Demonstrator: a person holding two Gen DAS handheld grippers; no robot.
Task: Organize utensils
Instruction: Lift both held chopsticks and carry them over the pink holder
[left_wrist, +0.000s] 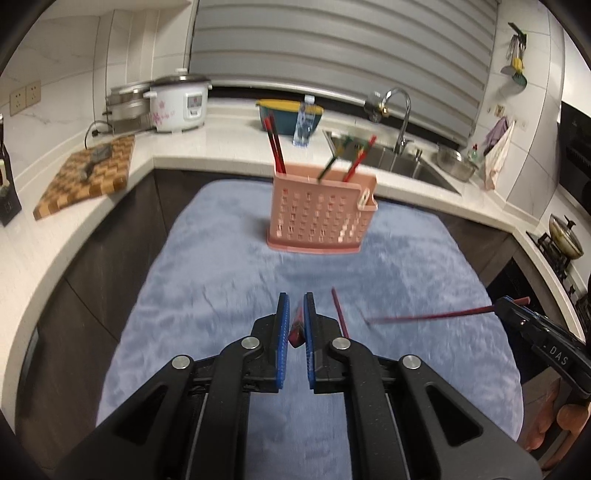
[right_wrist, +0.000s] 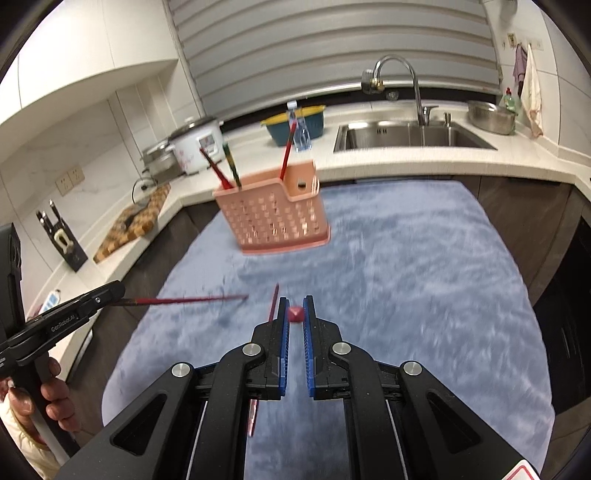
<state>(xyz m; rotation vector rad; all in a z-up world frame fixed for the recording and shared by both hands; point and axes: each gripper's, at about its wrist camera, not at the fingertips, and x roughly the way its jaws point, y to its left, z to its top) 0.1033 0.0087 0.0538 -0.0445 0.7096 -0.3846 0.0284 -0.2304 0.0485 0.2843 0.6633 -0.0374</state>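
A pink perforated utensil holder (left_wrist: 320, 213) stands on the blue cloth, holding red and green chopsticks; it also shows in the right wrist view (right_wrist: 272, 214). My left gripper (left_wrist: 295, 306) is shut on a red chopstick (left_wrist: 296, 328), seen end-on between its pads. In the right wrist view that chopstick (right_wrist: 184, 300) sticks out sideways from the left gripper (right_wrist: 114, 293). My right gripper (right_wrist: 295, 308) is shut on another red chopstick (right_wrist: 296, 314), seen end-on; in the left wrist view it (left_wrist: 428, 316) juts left from the right gripper (left_wrist: 511, 303). A third red chopstick (left_wrist: 340, 314) lies on the cloth.
The blue cloth (left_wrist: 207, 280) covers a table with white counters around it. On them are a checkered cutting board (left_wrist: 86, 173), a rice cooker (left_wrist: 179, 103), a blue bowl (left_wrist: 286, 116), a water bottle (left_wrist: 306, 122) and a sink (right_wrist: 413, 134) with a faucet.
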